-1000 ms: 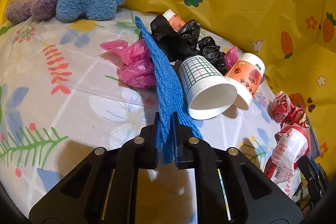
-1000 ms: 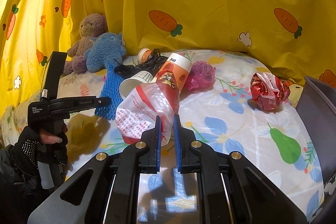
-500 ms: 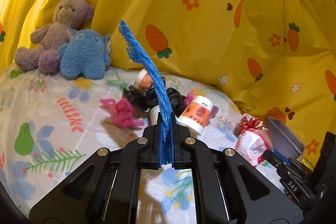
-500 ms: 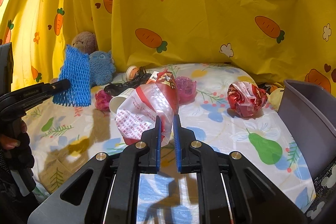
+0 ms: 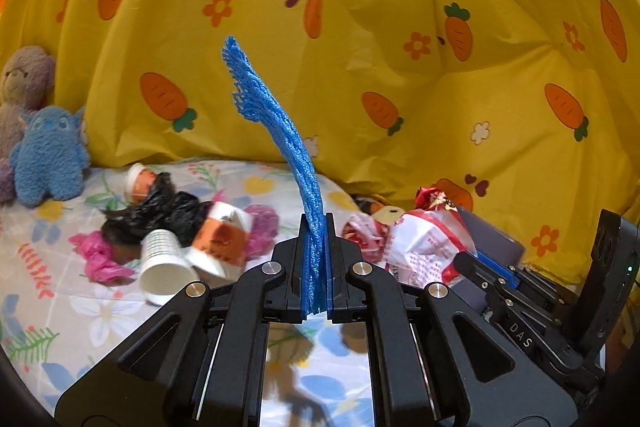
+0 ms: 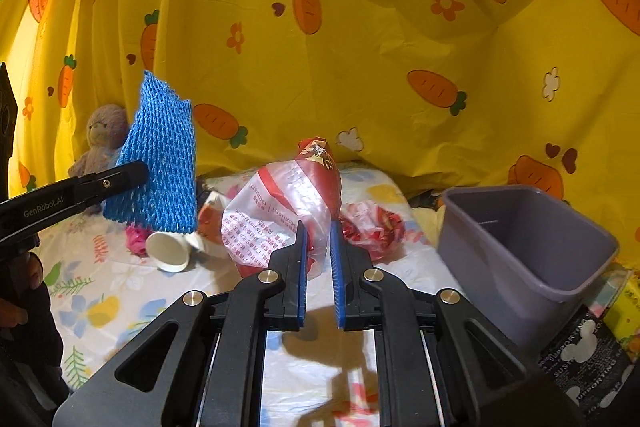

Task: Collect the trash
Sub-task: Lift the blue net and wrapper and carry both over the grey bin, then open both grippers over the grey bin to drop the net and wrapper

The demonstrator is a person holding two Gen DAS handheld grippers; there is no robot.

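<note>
A yellow curtain [image 5: 360, 75] printed with orange carrots and small flowers hangs behind a bed covered by a white sheet [image 6: 108, 291] with flowers and fruit. The trash lies on this sheet.

The left tool [image 5: 316, 259] is closed on a piece of blue foam net [image 5: 280, 131]. The net is pinched at its lower end and stands up in the air above the bed, touching nothing else. In the right wrist view the same net [image 6: 160, 159] appears flat and wide, held at its lower left part by the left tool [image 6: 136, 173].

The right tool [image 6: 318, 247] is closed on a thin plastic bag [image 6: 276, 211] with red and white print. The bag hangs in front of the pads, lifted off the sheet.

On the bed, to the left in the left wrist view, there is a group of trash: a white paper cup [image 5: 164, 267] on its side, an orange and white cup [image 5: 222, 239] touching it, a black plastic bag [image 5: 160, 211] behind them, and a pink plastic bag [image 5: 100, 259] just beside the white cup. A crumpled red wrapper [image 6: 372, 227] lies on the sheet behind the right tool.

A grey bin [image 6: 528, 239] stands at the right side of the bed, its opening upward. Two plush toys, one blue [image 5: 48, 159] and one purple [image 5: 20, 87], sit against the curtain at the far left.
</note>
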